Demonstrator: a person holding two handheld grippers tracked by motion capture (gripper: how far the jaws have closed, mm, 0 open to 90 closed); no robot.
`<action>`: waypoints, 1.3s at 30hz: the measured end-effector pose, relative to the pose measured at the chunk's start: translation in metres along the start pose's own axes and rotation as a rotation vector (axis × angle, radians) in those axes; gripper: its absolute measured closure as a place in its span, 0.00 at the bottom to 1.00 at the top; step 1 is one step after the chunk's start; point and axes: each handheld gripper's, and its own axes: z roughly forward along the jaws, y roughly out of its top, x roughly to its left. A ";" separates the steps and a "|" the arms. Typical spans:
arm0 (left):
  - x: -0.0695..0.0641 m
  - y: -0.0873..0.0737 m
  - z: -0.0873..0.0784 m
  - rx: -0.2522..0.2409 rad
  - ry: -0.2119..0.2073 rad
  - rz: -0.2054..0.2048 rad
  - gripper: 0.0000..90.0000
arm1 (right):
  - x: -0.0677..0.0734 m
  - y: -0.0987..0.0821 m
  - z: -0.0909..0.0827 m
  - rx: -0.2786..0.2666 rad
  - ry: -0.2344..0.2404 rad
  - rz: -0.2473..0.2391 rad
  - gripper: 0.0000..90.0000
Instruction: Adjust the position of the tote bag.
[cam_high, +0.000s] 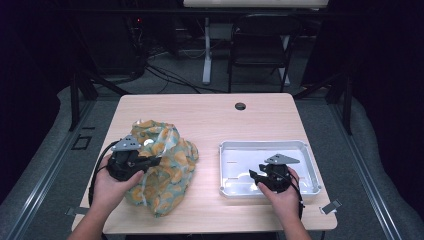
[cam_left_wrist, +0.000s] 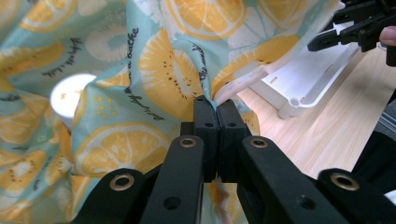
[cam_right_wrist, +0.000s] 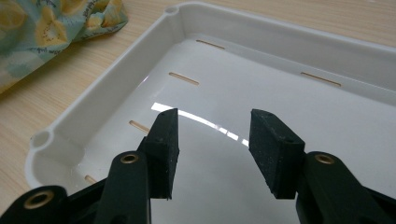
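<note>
High view: left tongs (cam_high: 152, 161) pinching cloth (cam_high: 172, 165); right tongs (cam_high: 255, 176) spread over bare white tray (cam_high: 260, 146).

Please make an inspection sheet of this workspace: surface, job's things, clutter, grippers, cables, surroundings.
Surface: light wooden table, with a round hole near the far edge.
Job's things: crumpled lemon-print cloth at the left; white tray at the right, holding nothing.
Clutter: a round white thing half hidden among the cloth folds.
Grippers: left gripper shut on a cloth fold; right gripper open over the tray, nothing between the jaws.
Cables: black cable loops from the left gripper.
Surroundings: dark room, folding chair, floor cables behind the table.
</note>
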 end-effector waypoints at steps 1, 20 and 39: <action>0.000 0.000 0.000 0.000 0.000 0.000 0.99 | 0.000 0.000 0.000 0.001 0.000 -0.002 0.58; -0.001 -0.039 0.024 0.010 -0.065 -0.027 0.99 | 0.024 0.017 0.001 0.017 0.045 -0.073 0.67; -0.004 -0.033 -0.014 -0.099 -0.054 -0.059 0.56 | 0.032 0.031 0.007 0.013 0.075 -0.077 0.66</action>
